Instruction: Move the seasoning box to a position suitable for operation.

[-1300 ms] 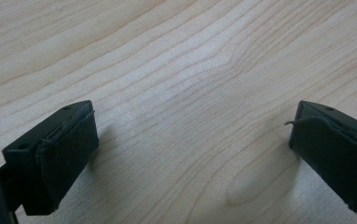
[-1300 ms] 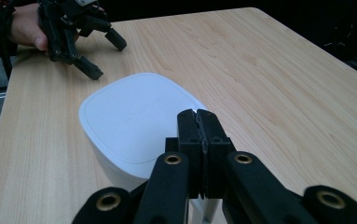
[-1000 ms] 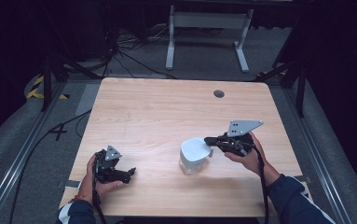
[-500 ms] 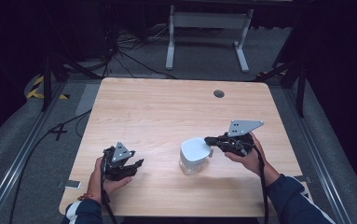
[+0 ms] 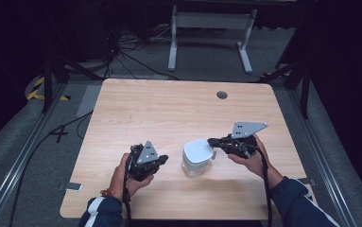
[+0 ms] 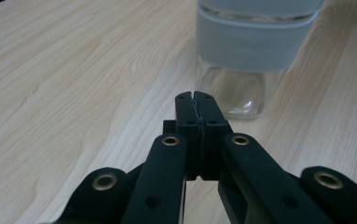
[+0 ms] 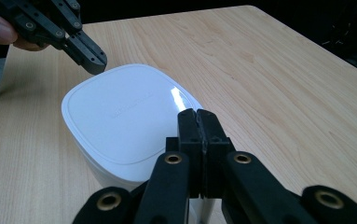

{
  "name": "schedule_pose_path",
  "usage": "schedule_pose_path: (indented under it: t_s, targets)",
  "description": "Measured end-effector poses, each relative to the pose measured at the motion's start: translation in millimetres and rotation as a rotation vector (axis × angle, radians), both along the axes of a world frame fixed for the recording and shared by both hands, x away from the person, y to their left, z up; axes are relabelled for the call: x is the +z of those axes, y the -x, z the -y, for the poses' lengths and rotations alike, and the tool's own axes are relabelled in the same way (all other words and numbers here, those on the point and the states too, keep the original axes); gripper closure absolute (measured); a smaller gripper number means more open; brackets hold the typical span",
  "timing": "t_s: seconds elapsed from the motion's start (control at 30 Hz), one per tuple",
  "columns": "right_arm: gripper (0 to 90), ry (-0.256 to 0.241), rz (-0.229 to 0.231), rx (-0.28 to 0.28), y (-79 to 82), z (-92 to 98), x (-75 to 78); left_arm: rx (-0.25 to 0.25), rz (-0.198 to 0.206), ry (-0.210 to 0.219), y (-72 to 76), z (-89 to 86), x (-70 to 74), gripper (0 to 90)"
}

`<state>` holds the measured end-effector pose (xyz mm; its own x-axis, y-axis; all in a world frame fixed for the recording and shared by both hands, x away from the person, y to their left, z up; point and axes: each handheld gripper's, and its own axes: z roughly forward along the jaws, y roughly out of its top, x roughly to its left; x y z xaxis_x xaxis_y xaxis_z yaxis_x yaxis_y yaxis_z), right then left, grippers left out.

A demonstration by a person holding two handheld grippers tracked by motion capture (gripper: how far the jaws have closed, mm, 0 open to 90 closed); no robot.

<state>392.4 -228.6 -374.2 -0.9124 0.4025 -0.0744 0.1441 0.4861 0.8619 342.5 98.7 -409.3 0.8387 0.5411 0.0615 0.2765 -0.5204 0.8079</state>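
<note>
Two hand-held black grippers work over a pale wooden surface [image 5: 169,113], one on each side of a single container. Nearest the left edge, the left gripper [image 5: 156,161] sits low by the near edge, its jaws pressed together with nothing between them, pointing at the container's clear base from just beside it. Right of it, toward the middle of the near edge, stands the clear square glass jar with a white rounded-square lid [image 5: 197,156], upright on the surface. Right again, the right gripper [image 5: 215,142] hovers at the lid's rim, jaws likewise together and empty; whether the tips touch the lid cannot be told.

The jar looks rigid and probably fragile, its glass walls smooth and likely slippery, so a hold across the flat lower sides seems safer. The glossy lid overhangs the body and would best be taken at its edge.

How the lid fastens is hard to make out, the faint lettering on it is unreadable, and the left gripper view cuts the jar's top off.
</note>
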Motion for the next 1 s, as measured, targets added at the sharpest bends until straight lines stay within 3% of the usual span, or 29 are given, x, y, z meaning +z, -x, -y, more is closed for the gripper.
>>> schedule_pose_path:
  t_s: [0.4,1.0]
  targets:
    - [90.0,-0.003,0.003,0.005,1.1,0.1,-0.5,-0.009,0.014,0.039,-9.7,15.7,5.6,89.3]
    - [90.0,0.014,0.028,-0.003,3.1,-1.5,-0.2,-0.040,0.011,0.018,-13.8,29.4,6.0,89.5]
